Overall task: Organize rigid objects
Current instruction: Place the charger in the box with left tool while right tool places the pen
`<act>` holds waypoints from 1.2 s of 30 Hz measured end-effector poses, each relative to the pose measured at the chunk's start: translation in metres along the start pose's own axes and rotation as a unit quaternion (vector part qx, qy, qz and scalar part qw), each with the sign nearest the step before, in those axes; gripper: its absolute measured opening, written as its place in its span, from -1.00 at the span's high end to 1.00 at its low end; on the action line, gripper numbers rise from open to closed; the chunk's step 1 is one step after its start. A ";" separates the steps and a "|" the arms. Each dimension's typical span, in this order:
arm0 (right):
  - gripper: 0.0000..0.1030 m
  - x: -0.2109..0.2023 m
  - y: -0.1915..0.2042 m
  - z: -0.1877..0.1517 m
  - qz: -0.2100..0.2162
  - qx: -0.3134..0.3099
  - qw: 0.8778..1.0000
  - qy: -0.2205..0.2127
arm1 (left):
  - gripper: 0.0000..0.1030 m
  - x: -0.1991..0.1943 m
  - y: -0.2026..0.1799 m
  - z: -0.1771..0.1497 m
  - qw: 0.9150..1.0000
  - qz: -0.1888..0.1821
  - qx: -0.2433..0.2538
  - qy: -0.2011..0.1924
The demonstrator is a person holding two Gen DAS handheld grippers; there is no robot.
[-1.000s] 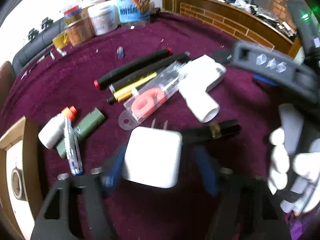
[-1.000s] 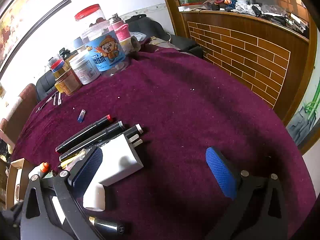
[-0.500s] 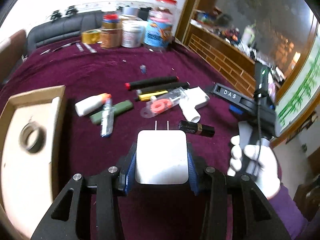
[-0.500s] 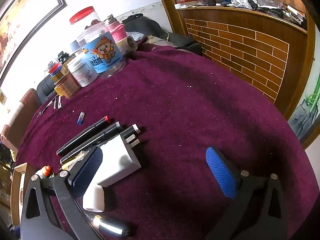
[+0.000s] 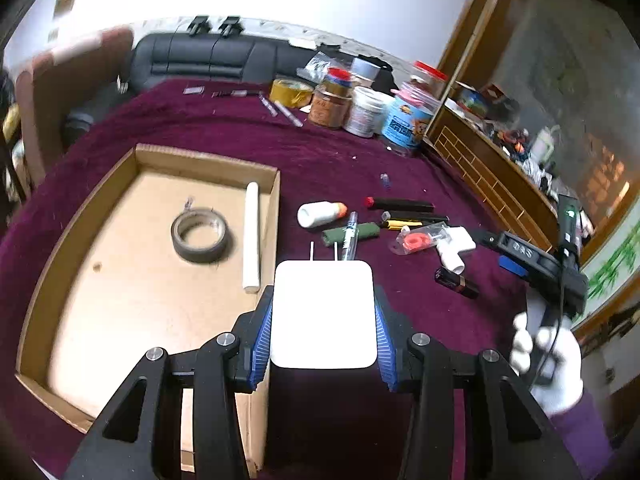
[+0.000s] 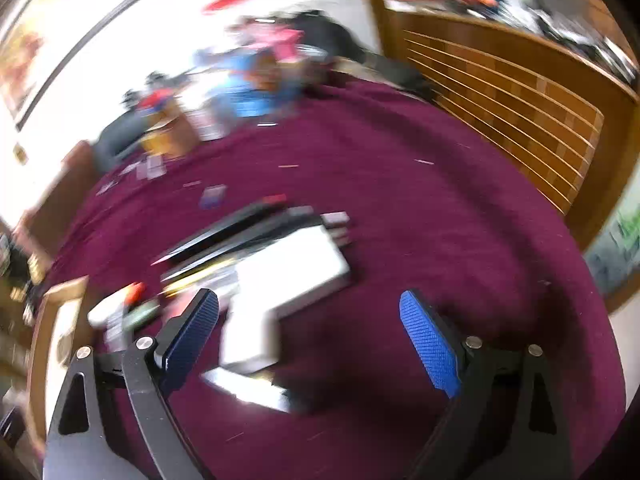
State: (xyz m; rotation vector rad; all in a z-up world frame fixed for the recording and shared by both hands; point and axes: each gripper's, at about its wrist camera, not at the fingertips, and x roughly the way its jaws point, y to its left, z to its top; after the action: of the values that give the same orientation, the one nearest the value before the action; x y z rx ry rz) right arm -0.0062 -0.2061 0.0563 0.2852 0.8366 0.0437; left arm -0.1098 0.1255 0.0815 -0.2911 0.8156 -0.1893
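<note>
My left gripper (image 5: 323,320) is shut on a white square charger (image 5: 323,314) with two prongs pointing forward, held above the table beside the right wall of a cardboard box (image 5: 264,240). The box holds a roll of tape (image 5: 200,234) and a white tube (image 5: 252,236). My right gripper (image 6: 310,332) is open and empty above a white L-shaped adapter (image 6: 280,284); it also shows in the left wrist view (image 5: 532,258). Loose on the purple cloth lie black markers (image 5: 400,205), a white bottle (image 5: 320,214), a green stick (image 5: 352,233), a bagged red ring (image 5: 416,240) and a dark lipstick (image 5: 456,281).
Jars and tubs (image 5: 360,104) stand at the table's far edge, with a yellow tape roll (image 5: 290,92). A black sofa (image 5: 208,60) is behind. A wooden brick-pattern counter (image 5: 492,168) runs along the right. The right wrist view is blurred by motion.
My left gripper has closed on the white charger, lifted it and swung left toward the cardboard box. The right gripper has shifted and its view has blurred.
</note>
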 end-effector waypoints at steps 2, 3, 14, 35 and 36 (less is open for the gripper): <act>-0.81 -0.003 0.032 -0.007 0.025 -0.038 0.999 0.008 | 0.25 0.004 0.011 -0.001 0.999 -0.018 -0.025 0.009; -0.81 0.000 0.050 -0.010 0.044 -0.054 0.997 0.022 | 0.25 0.005 0.015 -0.001 0.999 -0.023 -0.034 0.012; -0.14 0.061 0.147 -0.027 0.065 -0.096 0.989 0.095 | 0.25 -0.022 0.063 -0.011 0.998 -0.005 -0.060 -0.016; 0.75 0.042 0.171 -0.016 0.219 -0.058 0.964 0.139 | 0.25 0.021 0.142 0.045 0.993 0.049 -0.098 0.042; 0.75 0.041 0.181 -0.017 0.236 -0.062 0.958 0.148 | 0.25 0.029 0.146 0.051 0.993 0.052 -0.099 0.048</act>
State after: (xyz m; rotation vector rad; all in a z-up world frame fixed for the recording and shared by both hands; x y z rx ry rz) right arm 0.0220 -0.0216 0.0637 0.3605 1.0428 0.5966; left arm -0.0449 0.2649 0.0470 -0.4278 0.9444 -0.0235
